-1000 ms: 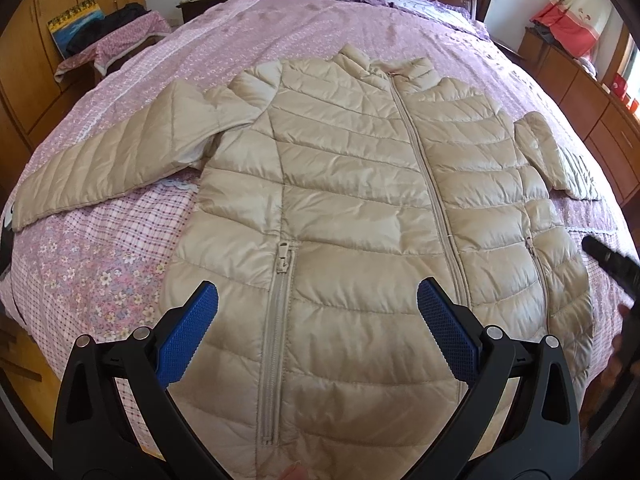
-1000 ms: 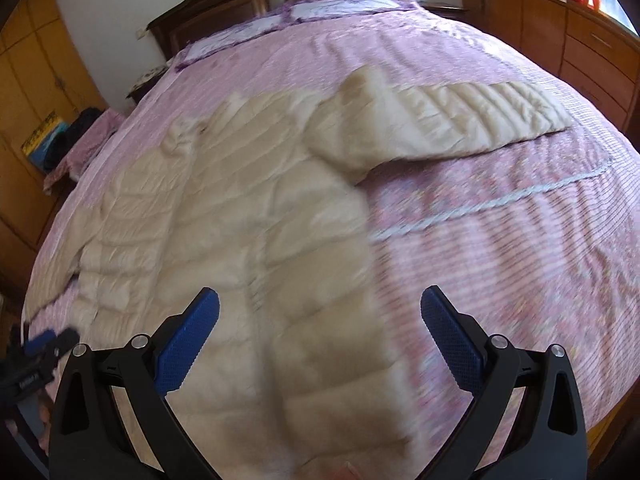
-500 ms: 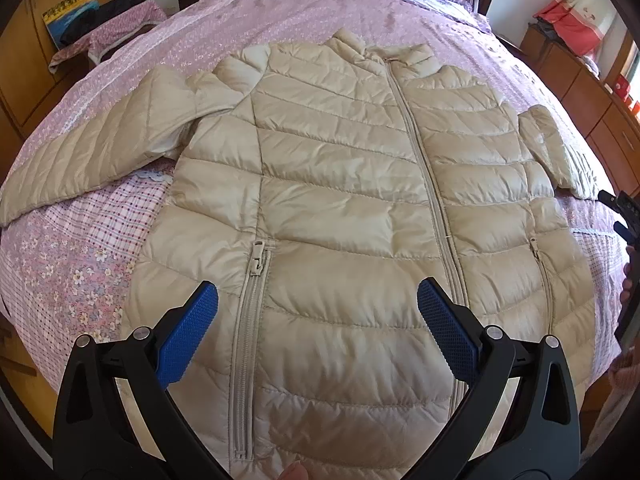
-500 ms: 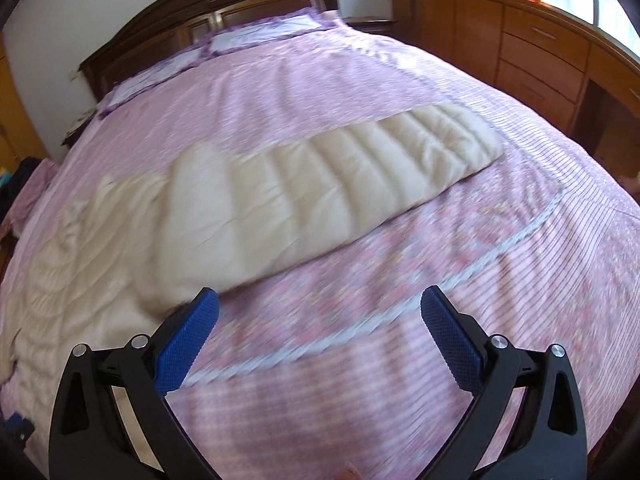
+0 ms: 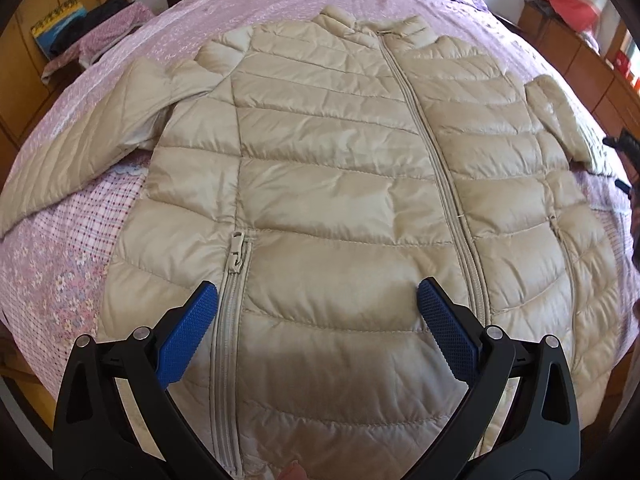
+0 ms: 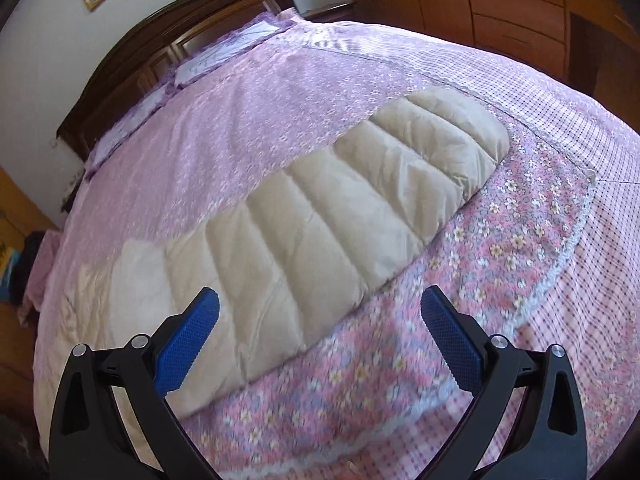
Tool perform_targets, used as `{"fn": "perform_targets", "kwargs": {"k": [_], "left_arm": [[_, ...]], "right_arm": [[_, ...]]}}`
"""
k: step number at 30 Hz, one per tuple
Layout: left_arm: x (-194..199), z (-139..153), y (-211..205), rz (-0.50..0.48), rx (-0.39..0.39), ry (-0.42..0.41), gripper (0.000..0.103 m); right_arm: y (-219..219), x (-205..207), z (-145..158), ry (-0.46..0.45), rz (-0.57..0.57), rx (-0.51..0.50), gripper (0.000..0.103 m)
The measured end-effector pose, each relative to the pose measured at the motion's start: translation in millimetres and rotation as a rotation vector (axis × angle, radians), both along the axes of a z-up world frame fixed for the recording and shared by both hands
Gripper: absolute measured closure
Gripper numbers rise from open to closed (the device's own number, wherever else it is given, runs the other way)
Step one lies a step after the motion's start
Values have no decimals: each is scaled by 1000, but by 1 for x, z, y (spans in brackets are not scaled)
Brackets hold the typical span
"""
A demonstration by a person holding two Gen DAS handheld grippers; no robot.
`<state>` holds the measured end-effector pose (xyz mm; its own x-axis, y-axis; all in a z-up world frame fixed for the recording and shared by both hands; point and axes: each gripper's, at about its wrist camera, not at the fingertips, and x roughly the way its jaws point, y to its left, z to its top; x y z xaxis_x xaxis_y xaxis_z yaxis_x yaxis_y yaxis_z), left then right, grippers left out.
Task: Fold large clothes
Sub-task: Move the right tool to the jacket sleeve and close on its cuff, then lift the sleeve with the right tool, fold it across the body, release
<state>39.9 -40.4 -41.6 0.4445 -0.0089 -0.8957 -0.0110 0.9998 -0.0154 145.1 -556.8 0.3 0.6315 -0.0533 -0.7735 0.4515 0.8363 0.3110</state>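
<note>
A beige quilted puffer jacket (image 5: 340, 184) lies front up and zipped on the pink bed, collar away from me, both sleeves spread outwards. My left gripper (image 5: 318, 312) hovers open over the lower front of the jacket, between the left pocket zip (image 5: 236, 256) and the centre zip. In the right wrist view the jacket's right sleeve (image 6: 320, 240) stretches diagonally across the bedspread. My right gripper (image 6: 320, 316) stands open above the sleeve's lower edge, holding nothing. The right gripper's dark tip (image 5: 624, 148) shows at the left wrist view's right edge.
The pink floral bedspread (image 6: 500, 260) covers a large bed with a dark wooden headboard (image 6: 168, 40). Wooden drawers (image 6: 512, 12) stand along the right side. A side stand with piled clothes (image 5: 96, 36) sits at the left. The bed's near edge lies just below both grippers.
The left gripper has moved closer over the jacket's lower front. The right gripper has swung right, from the jacket body to the outstretched right sleeve, and come nearer to it.
</note>
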Motion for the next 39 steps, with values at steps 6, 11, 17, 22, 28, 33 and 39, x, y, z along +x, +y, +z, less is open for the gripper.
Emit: {"fn": "perform_targets", "kwargs": {"k": [6, 11, 17, 22, 28, 33, 39], "left_arm": [[3, -8, -8, -14, 53, 22, 3], [0, -10, -7, -14, 58, 17, 3], [2, -14, -4, -8, 41, 34, 3], [0, -18, -4, -11, 41, 16, 3], [1, -22, -1, -4, 19, 38, 3], [1, -22, -2, -14, 18, 34, 3], [-6, -7, 5, -19, 9, 0, 3]], "right_arm": [[-22, 19, -17, 13, -50, 35, 5], [-36, 28, -37, 11, -68, 148, 5], [-40, 39, -51, 35, -68, 117, 4], [-28, 35, -42, 69, -87, 29, 27], [-25, 8, -18, -16, -58, 60, 89], [-11, -18, 16, -90, 2, 22, 93], [17, -45, 68, -195, 101, 15, 94]]}}
